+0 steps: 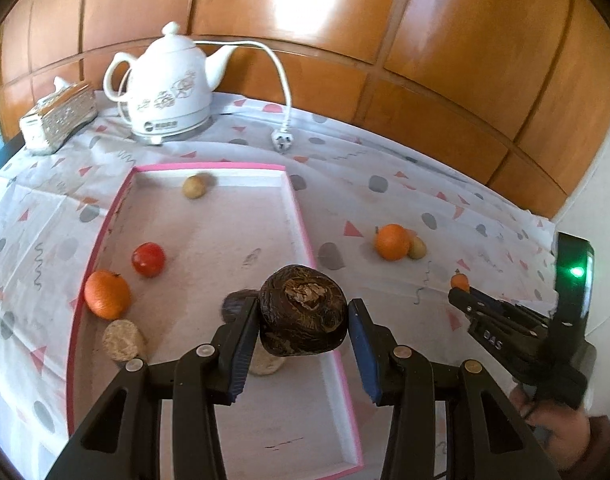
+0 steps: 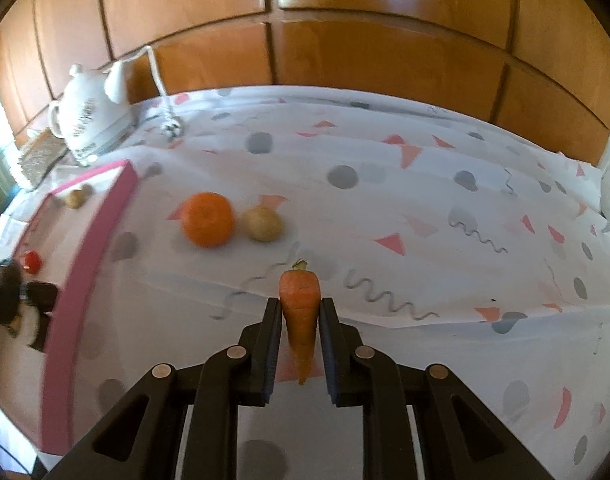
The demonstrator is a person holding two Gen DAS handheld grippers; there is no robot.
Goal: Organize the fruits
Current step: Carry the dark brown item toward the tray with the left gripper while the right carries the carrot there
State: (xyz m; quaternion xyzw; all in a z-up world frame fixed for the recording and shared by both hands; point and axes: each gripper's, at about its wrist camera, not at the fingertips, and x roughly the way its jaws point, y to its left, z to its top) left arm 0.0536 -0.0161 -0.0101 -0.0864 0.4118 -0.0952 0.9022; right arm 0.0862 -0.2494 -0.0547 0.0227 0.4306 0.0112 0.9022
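Note:
My left gripper (image 1: 303,312) holds a dark brown water chestnut (image 1: 303,310) between its pads, above the pink-rimmed tray (image 1: 301,216). In the tray lie an orange (image 1: 107,294), a red tomato (image 1: 148,259), a small potato (image 1: 194,187), a beige round piece (image 1: 123,339) and another dark chestnut (image 1: 237,305). My right gripper (image 2: 300,308) is shut on a small carrot (image 2: 300,312), stem end forward, above the cloth. An orange (image 2: 207,219) and a small potato (image 2: 263,223) lie on the cloth ahead of it. The right gripper also shows in the left wrist view (image 1: 463,290).
A white teapot (image 1: 169,84) with cord and plug (image 1: 281,142) stands at the back left, beside a tissue box (image 1: 59,116). A patterned tablecloth (image 2: 425,208) covers the table. Wooden panels (image 1: 345,20) rise behind it.

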